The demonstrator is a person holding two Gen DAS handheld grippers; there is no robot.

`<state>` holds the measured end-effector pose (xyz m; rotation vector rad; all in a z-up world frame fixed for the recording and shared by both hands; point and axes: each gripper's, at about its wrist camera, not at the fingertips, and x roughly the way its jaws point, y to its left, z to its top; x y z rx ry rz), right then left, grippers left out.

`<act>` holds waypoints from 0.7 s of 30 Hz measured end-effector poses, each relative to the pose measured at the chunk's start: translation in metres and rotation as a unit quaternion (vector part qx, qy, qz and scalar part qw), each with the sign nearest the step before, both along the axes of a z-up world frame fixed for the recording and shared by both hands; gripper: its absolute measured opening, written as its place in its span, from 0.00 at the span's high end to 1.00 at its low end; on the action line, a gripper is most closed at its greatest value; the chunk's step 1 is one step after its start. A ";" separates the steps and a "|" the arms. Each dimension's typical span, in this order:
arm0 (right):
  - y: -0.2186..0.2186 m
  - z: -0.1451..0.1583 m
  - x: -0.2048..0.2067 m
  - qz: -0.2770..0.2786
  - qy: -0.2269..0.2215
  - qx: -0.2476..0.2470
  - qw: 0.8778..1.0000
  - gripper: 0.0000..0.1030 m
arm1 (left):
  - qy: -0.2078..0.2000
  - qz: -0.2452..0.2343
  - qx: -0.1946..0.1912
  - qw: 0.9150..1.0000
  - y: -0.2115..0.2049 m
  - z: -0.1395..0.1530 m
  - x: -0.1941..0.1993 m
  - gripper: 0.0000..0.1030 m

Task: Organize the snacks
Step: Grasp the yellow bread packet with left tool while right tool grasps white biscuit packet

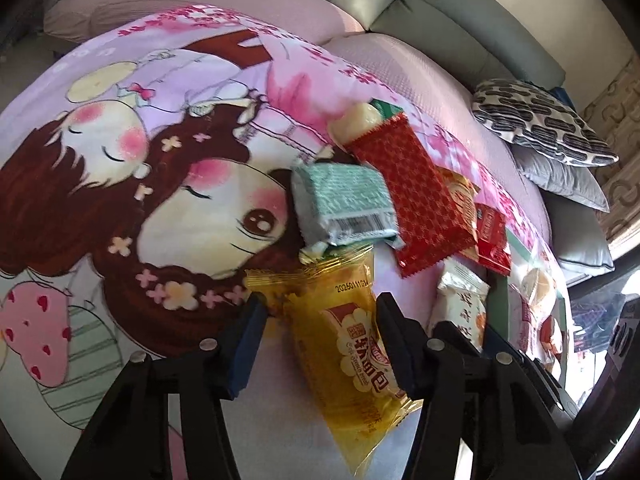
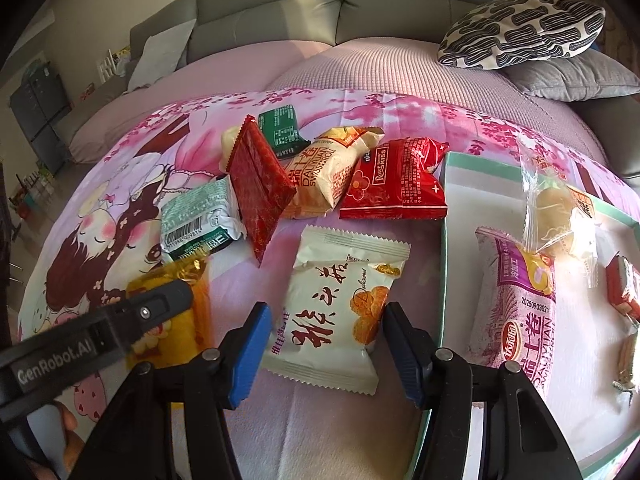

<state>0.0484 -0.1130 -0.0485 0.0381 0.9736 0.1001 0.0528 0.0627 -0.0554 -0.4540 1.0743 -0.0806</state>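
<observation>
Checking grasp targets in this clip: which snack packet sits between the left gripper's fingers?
The yellow bread packet. It lies lengthwise between the left gripper fingers; the white packet lies outside them, and the pale green packet lies beyond.

Bright daylight from the right, glare there, fisheye-bent edges, mild blur.

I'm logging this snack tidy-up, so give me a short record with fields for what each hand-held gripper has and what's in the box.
left hand-held gripper: closed on yellow bread packet
right hand-held gripper: around white snack packet, pads not touching
box: holds pink roll packet, clear-wrapped bun
surface: cartoon blanket
</observation>
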 end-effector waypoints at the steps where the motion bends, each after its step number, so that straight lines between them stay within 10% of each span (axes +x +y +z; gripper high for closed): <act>1: 0.000 0.000 0.000 0.001 0.001 0.002 1.000 0.41 | -0.001 0.008 0.002 1.000 0.004 0.000 0.000 0.44; 21: 0.019 -0.012 0.004 0.017 -0.002 -0.044 0.999 0.43 | 0.004 0.025 0.026 0.999 0.009 -0.002 0.005 0.44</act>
